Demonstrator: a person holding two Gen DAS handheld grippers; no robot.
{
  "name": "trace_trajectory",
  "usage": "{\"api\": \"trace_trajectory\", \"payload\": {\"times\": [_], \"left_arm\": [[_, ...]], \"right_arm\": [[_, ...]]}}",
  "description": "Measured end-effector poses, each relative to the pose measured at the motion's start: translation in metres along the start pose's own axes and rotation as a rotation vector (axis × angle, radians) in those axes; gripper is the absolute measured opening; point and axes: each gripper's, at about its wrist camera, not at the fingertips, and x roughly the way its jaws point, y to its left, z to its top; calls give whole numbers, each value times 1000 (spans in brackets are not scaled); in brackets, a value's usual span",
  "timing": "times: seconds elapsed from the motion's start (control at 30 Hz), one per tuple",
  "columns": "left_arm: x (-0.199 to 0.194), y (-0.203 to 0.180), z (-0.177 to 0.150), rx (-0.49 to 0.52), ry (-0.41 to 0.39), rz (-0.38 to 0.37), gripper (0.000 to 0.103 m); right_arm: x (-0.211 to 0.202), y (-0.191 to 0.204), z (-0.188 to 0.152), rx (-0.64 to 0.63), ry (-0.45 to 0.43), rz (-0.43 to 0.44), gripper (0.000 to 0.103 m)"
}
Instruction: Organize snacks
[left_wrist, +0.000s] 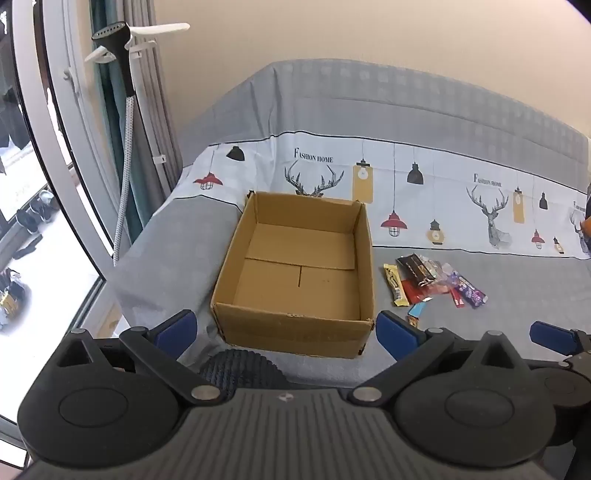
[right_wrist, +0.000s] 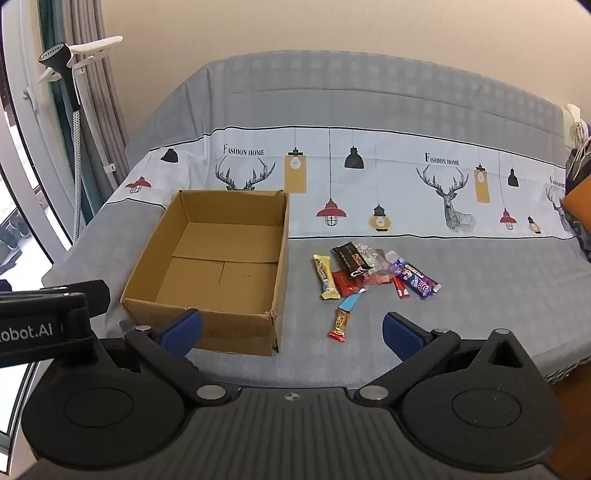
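left claw (left_wrist: 284, 330) wide apart, nothing in it, bottom of frame | right claw (right_wrist: 291, 332) same, spread and empty | cardboard box (right_wrist: 207, 258) just past them, centre-left on the bed (right_wrist: 480, 295), bare inside | snacks (right_wrist: 373, 273) piled loose right of box, one bar (right_wrist: 340, 325) nearer

Both views are bright and evenly lit. Daylight enters through the window (left_wrist: 33, 206) at the left, which is blown out to white glare. The cardboard box (left_wrist: 295, 273) casts only a soft shadow at its base. Fisheye bending curves the window frame and darkens the corners. Focus is sharp throughout.
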Motion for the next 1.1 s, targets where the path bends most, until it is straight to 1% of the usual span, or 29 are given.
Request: {"api": "trace_trajectory", "payload": {"times": [0.07,0.13,0.17,0.2,0.23,0.3,0.33,0.43,0.5,0.63,0.7,0.77,0.87,0.97,1.1], "left_arm": [[1,0,2,14,-9,11,103],[0,3,-4,15,-29,2,103],[-2,12,-9,-1,-45,-17,103],[-2,15,-11,4,-47,-16,103],[-6,13,-6,7,-38,-11,103],[-5,15,-5,14,-31,-8,103],[-2,6,-3,25,-25,6,103],[2,2,-6,24,-17,11,103],[3,0,-4,26,-11,10,103],[3,-2,0,54,-35,11,103],[6,-3,-2,45,-41,18,103],[11,-5,-1,40,-30,22,103],[16,-5,0,39,-18,12,103],[20,-4,-1,36,-9,7,103],[24,-3,-1,38,1,-5,103]], "right_arm": [[1,2,1,5,-2,5,103],[2,0,0,12,-10,16,103],[2,1,1,13,-10,15,103],[2,1,1,16,-11,15,103],[2,4,-1,-4,-10,6,103],[1,1,-2,2,-9,4,103],[5,4,0,-3,-2,0,103],[6,-4,-1,-2,4,1,103],[7,2,2,-3,3,-12,103],[5,3,1,-6,-19,-28,103],[3,3,1,-5,-27,-27,103],[2,4,2,-13,-35,-32,103],[6,4,4,-19,-29,-41,103],[11,3,4,-7,-8,-25,103],[13,4,0,-18,-8,-36,103]]}}
